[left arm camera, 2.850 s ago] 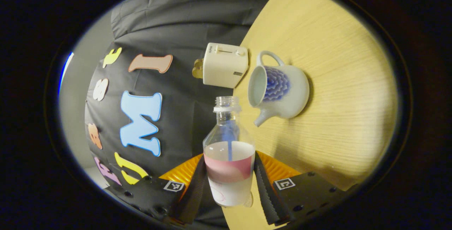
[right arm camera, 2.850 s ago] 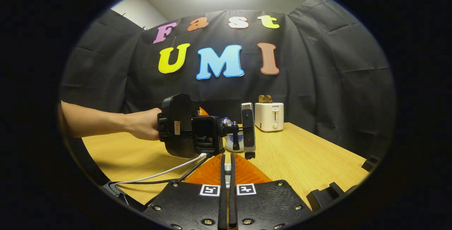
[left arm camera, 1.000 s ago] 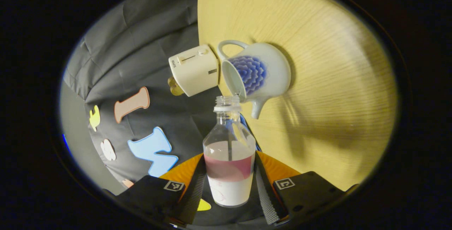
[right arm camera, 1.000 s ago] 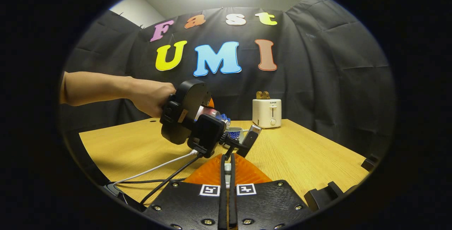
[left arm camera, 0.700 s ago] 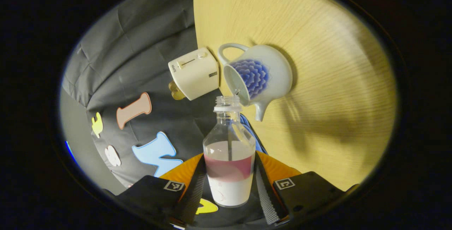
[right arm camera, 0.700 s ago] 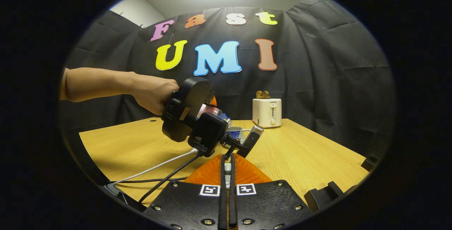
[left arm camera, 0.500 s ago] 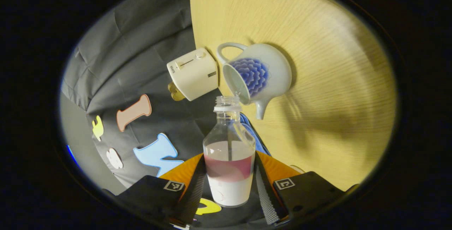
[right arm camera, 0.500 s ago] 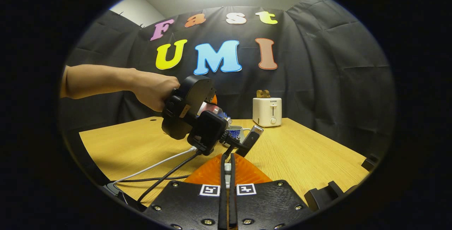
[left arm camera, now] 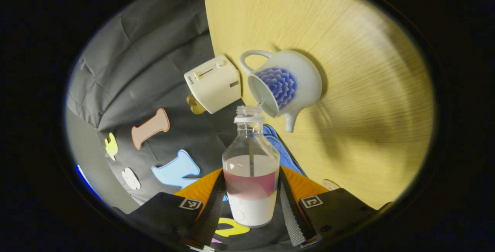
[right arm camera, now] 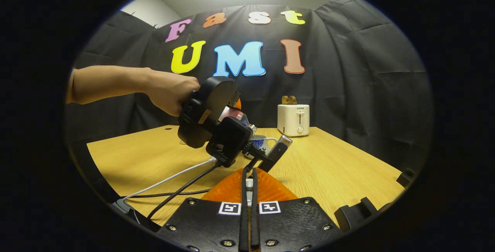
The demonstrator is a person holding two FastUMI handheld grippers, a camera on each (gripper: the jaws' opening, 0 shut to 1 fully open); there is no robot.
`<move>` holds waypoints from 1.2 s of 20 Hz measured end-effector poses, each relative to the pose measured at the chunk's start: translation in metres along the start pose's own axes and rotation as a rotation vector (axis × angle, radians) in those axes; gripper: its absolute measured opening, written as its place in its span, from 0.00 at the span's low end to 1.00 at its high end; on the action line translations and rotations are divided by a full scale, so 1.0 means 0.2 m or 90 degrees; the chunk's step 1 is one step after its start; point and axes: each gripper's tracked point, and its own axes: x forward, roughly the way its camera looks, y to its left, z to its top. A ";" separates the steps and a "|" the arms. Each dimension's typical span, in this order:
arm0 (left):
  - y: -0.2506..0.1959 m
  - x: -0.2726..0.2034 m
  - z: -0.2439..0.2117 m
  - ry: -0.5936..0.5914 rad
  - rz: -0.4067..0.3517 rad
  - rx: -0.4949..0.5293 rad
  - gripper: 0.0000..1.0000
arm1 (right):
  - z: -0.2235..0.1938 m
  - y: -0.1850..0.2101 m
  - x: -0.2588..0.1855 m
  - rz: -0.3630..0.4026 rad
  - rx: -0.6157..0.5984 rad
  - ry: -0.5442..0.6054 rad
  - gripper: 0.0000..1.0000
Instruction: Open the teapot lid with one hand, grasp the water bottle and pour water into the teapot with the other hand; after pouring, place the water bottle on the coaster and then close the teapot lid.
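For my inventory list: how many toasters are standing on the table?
1. The toaster stands at the far edge of the table, before the black cloth, just behind the teapot. Others might be hidden behind the left gripper.

**Bottle tipped at the open teapot**

I see the water bottle (left arm camera: 250, 167) as clear plastic with a pink and white label, uncapped, its mouth right at the teapot's rim with a thin trickle leaving it. The teapot (left arm camera: 285, 84) is white with a blue flower pattern, lidless, standing on the table just beside the toaster (left arm camera: 213, 84).
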 end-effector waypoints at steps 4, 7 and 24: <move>0.01 0.00 -0.01 0.006 0.001 0.009 0.84 | 0.01 0.00 0.00 -0.002 -0.003 -0.004 0.03; 0.02 -0.01 -0.02 0.008 0.002 0.011 0.84 | 0.01 0.00 0.00 -0.003 -0.004 -0.003 0.03; -0.04 0.01 0.00 -0.012 -0.005 -0.046 0.84 | 0.00 -0.01 0.01 -0.003 0.000 0.000 0.03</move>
